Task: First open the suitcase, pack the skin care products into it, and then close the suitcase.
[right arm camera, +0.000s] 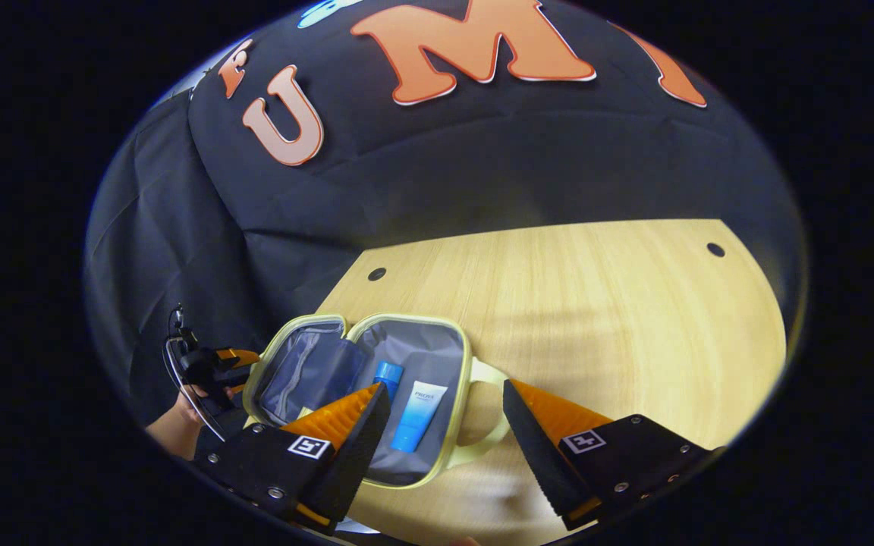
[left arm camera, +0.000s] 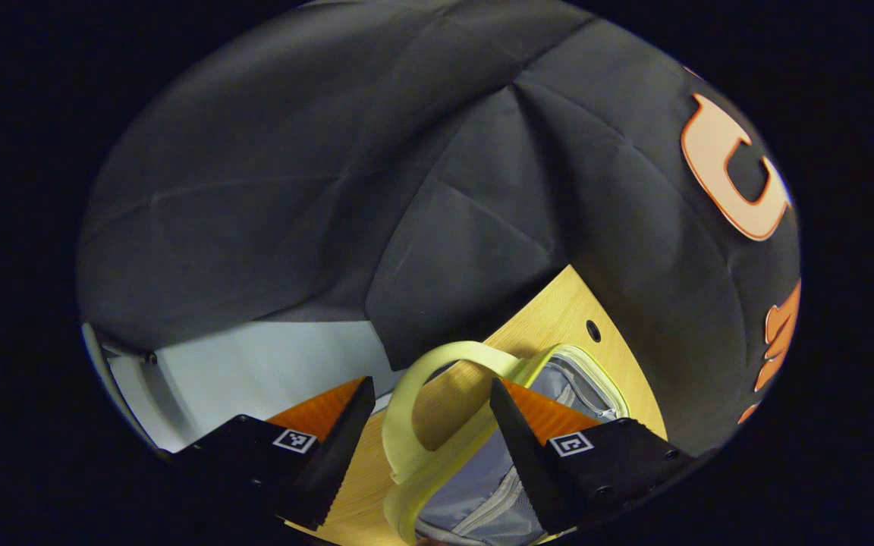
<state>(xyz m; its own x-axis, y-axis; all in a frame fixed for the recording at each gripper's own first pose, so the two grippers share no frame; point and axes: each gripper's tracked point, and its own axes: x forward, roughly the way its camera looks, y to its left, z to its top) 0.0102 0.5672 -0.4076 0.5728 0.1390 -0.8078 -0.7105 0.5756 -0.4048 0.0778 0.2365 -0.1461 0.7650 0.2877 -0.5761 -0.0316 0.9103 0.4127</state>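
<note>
Now the pale-yellow suitcase (right arm camera: pixel 376 394) lies open, tubes (right arm camera: pixel 418 415) inside, both claws spread.

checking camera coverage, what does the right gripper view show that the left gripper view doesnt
Right gripper view: two blue skin care tubes lying in the open suitcase's grey lining, and the left hand-held gripper farther off with a hand holding it.

Left gripper view: a pale wall panel beyond the table edge.

Both: the yellow-trimmed suitcase lying open, its handle, the wooden table and black cloth wall.
</note>
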